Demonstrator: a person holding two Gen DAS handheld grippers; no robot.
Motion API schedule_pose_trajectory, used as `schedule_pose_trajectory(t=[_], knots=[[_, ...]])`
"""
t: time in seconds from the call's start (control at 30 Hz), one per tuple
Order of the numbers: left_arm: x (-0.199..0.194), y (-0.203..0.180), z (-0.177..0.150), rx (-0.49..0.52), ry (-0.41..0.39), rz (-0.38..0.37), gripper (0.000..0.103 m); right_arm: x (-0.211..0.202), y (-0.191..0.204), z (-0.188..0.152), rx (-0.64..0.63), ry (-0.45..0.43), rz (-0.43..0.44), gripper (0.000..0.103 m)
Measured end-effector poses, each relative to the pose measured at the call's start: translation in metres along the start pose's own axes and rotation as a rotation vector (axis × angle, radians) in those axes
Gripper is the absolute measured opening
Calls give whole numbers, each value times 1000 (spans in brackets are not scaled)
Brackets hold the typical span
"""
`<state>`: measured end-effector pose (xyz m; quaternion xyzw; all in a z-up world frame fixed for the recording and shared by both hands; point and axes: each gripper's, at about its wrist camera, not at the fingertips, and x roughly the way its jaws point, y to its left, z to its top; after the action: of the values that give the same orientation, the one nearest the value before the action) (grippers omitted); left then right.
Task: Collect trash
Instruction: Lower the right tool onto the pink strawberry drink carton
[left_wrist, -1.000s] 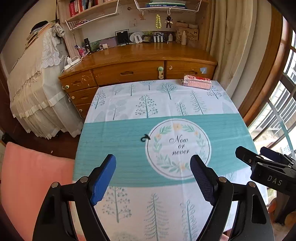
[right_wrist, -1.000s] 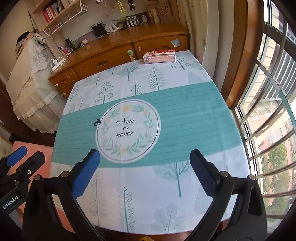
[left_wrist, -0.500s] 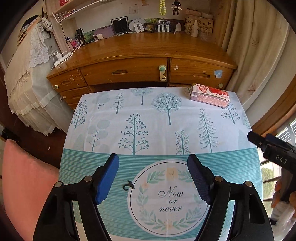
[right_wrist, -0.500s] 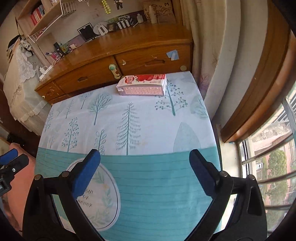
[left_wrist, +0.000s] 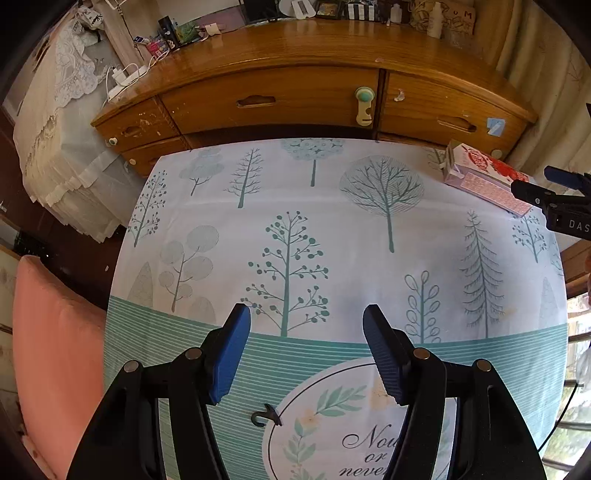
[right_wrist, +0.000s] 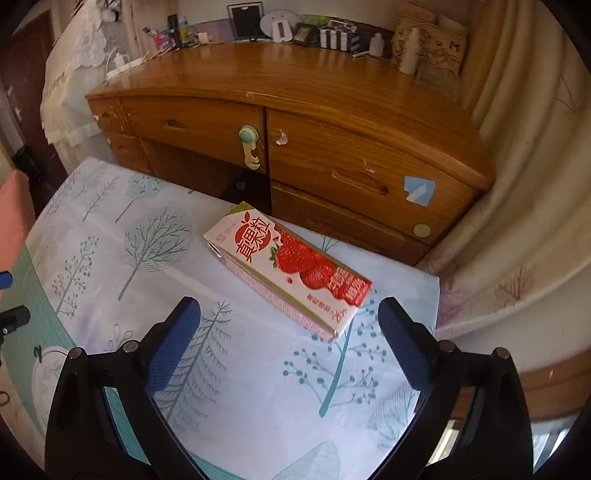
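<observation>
The step in hand looks like the approach to the one clear piece of trash, a strawberry drink carton (right_wrist: 286, 271) lying flat on its side near the far right corner of the counter (right_wrist: 258, 387), close to the wooden desk (right_wrist: 332, 122) behind it. The right tongs (right_wrist: 290, 345) stand wide and empty, hovering just short of the carton, whose near end sits between the lines of the two pads without touching either. The left tongs (left_wrist: 306, 354) are closing with nothing between them, over the printed cloth well to the left of the carton (left_wrist: 484, 177)

The next move, as I judge it, calls for the right tongs to come forward and turn so the pads meet the carton's long sides, since it lies slantwise to them

A small dark hook-shaped scrap (left_wrist: 266, 415) lies below the left tongs; what it is cannot be made out. No bin shows in either view, and the carton's right end is partly covered in the left view
</observation>
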<state>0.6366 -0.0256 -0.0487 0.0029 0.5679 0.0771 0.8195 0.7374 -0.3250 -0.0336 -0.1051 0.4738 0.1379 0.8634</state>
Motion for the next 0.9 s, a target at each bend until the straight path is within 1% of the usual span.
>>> schedule_pose_trajectory(t=[0.1,0.17,0.27,0.3,0.4,0.53,0.57,0.63,0.67,0.73,0.77,0.8,0.83,0.9], knots=[[11,9,0,-15,12,12,65,20,5,14,-76,9,19,96],[15,15,-1,-24,21,15,65,31,10,22,-128,13,9,96],[21,25,-3,-36,33,20,65,47,16,28,-179,49,-7,96],[22,28,-5,-46,25,23,65,53,18,30,-194,63,-6,96],[26,42,-9,-62,36,22,65,69,19,33,-219,100,-22,96],[28,58,-18,-66,54,13,65,83,18,30,-214,151,-31,95],[27,61,-21,-67,56,12,65,87,18,29,-208,164,-29,94],[24,68,-27,-67,54,5,65,86,22,25,-218,155,-59,84],[21,69,-30,-67,51,-1,65,85,24,22,-230,149,-67,81],[16,73,-37,-63,51,-18,65,81,29,18,-250,140,-75,71],[15,74,-41,-60,53,-32,65,77,33,15,-252,138,-65,69],[13,74,-46,-52,57,-51,65,73,34,13,-251,133,-51,63],[12,74,-51,-42,63,-66,65,70,38,11,-251,126,-40,60],[13,70,-62,-19,80,-85,65,63,45,7,-241,129,-4,60]])
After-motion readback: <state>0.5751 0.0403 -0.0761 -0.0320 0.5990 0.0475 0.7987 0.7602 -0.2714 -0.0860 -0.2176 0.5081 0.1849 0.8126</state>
